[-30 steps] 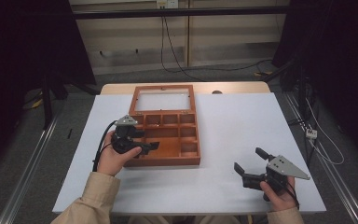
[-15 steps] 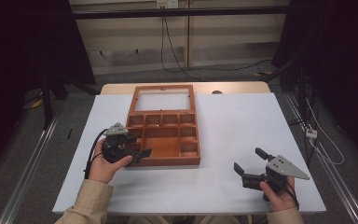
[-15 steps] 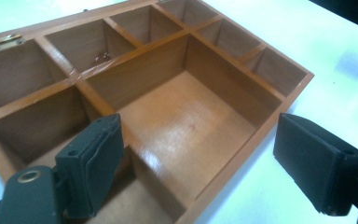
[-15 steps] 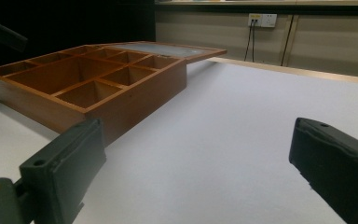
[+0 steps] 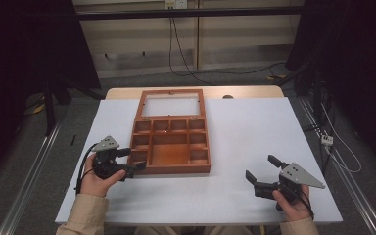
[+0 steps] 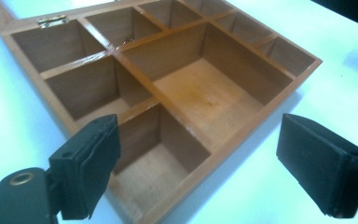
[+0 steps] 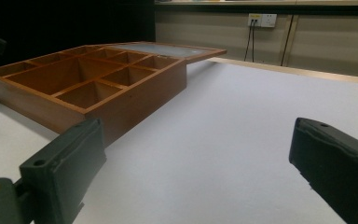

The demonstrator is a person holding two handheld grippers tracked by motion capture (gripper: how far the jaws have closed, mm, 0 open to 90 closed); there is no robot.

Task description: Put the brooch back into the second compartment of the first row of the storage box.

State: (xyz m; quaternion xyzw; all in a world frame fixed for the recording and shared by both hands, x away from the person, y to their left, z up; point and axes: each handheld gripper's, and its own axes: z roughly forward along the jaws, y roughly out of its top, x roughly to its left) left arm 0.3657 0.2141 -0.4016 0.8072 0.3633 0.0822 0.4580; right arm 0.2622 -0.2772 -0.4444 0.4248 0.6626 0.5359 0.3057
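Note:
A wooden box [image 5: 171,152] with several empty compartments lies at the table's middle, and its glass-panelled lid [image 5: 170,104] is folded open flat behind it. My left gripper [image 5: 132,160] stands open just off the box's front left corner, jaws pointing at it and holding nothing. In the left gripper view the box [image 6: 200,88] lies close ahead, its corner compartment between the open left gripper [image 6: 198,140] jaws. My right gripper [image 5: 261,168] is open and empty near the front right of the table. From the right gripper [image 7: 198,140] view the box [image 7: 93,84] lies off to the left.
A white table [image 5: 254,127] carries the box; a bare wooden strip [image 5: 245,91] runs along its far edge. Cables hang behind the table, and a power strip [image 5: 326,139] lies on the floor at the right. Metal rails flank both sides.
My left gripper has drawn back left and toward the person, from over the box's front left part to just outside its corner. The right gripper has not moved.

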